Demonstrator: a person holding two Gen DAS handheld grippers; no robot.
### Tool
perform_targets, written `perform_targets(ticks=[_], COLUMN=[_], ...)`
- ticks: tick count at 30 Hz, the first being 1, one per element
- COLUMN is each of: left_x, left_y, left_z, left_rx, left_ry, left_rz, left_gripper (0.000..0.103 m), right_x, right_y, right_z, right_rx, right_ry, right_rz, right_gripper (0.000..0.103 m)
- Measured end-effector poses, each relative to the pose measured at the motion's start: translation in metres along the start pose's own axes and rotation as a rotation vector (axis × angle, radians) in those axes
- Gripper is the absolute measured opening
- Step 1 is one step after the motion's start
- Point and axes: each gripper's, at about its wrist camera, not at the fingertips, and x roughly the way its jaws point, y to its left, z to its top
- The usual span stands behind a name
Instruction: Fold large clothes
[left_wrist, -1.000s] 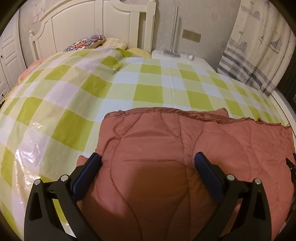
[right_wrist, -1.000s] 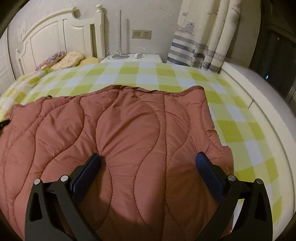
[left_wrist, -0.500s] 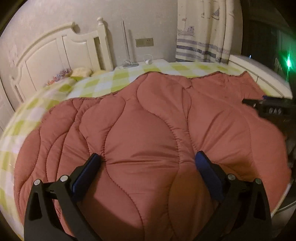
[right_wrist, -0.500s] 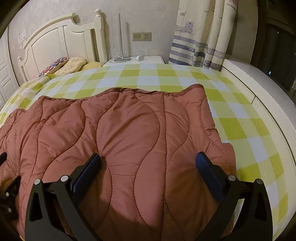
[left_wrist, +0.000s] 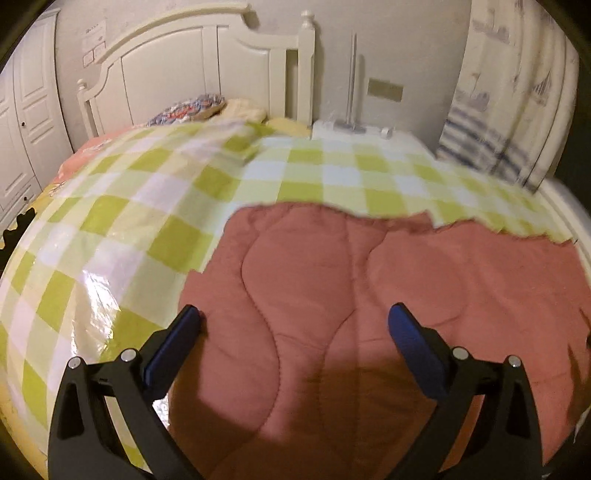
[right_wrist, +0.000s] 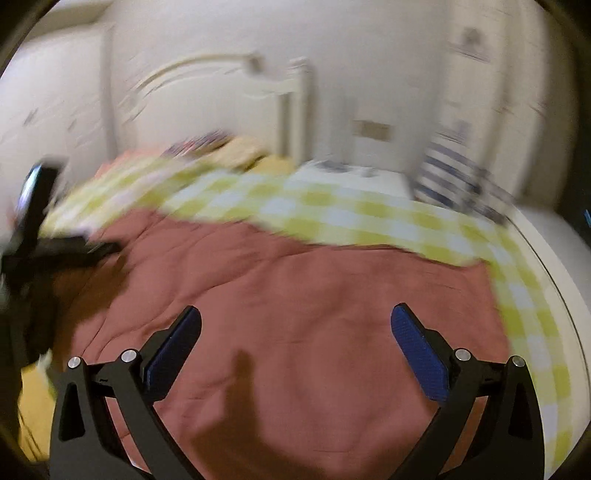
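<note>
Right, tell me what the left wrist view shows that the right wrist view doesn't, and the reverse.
Only the left wrist view shows the white wardrobe doors and sharp wavy quilting seams on the quilted garment. Only the right wrist view, heavily blurred, shows the left gripper at its left edge, jaw state unclear there. Both share the garment, the checked cover, the headboard, the striped curtain, and wide-open jaws holding nothing.

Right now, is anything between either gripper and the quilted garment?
Nothing visible. The left gripper and right gripper both hang open directly over the garment, which lies bare on the checked cover. The right view is blurred.
</note>
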Motion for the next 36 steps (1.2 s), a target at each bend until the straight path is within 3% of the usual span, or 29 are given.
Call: perform_targets(ticks=[2,6,8,13,15,17,20,22,25,28,32,36], left_x=[0.013,0.015,0.016,0.018,0.018,0.017,0.017,0.017,0.017,0.017,0.016,0.016], left_y=[0.000,0.003,0.006,0.008,0.009,0.008,0.009,0.009,0.010,0.010,0.011,0.011], left_z=[-0.008,-0.013,-0.013,-0.015,-0.015,-0.016,-0.016,-0.017,-0.016,-0.016,-0.016,-0.016], left_rx=[0.034,0.028,0.019,0.006,0.002,0.003,0.002,0.002,0.000,0.000,-0.005,-0.006], left_ry=[0.011,0.023,0.031,0.024,0.022,0.019,0.018,0.018,0.017,0.016,0.015,0.014], left_rz=[0.023,0.011,-0.002,-0.016,-0.022,-0.025,-0.025,-0.027,-0.030,-0.033,-0.039,-0.040], left_gripper=[0.101,0.101,0.101,0.101,0.101,0.101,0.101,0.101,0.101,0.101,0.101,0.101], right_x=[0.031,0.041,0.032,0.002,0.013,0.016,0.012,0.004,-0.002,0.027,0.024,0.013], right_y=[0.019,-0.001,-0.006,-0.047,-0.072,-0.083,-0.078,-0.072,-0.052,-0.030,-0.035,-0.050], right_z=[-0.011,-0.025,-0.022,-0.024,-0.039,-0.053,-0.046,-0.038,-0.030,-0.042,-0.034,-0.004], right_rx=[-0.061,0.042,0.039,0.151,0.193,0.234,0.218,0.212,0.175,0.079,0.100,0.113], right_ry=[0.099,0.094,0.122,0.074,0.142,0.144,0.165,0.131,0.061,0.153,0.184,0.128], right_rz=[-0.011,0.052,0.025,-0.089,-0.164,-0.109,-0.161,-0.181,-0.116,-0.087,-0.078,-0.133], right_gripper=[0.098,0.098,0.098,0.098,0.098,0.098,0.098,0.098,0.098,0.099,0.098,0.098])
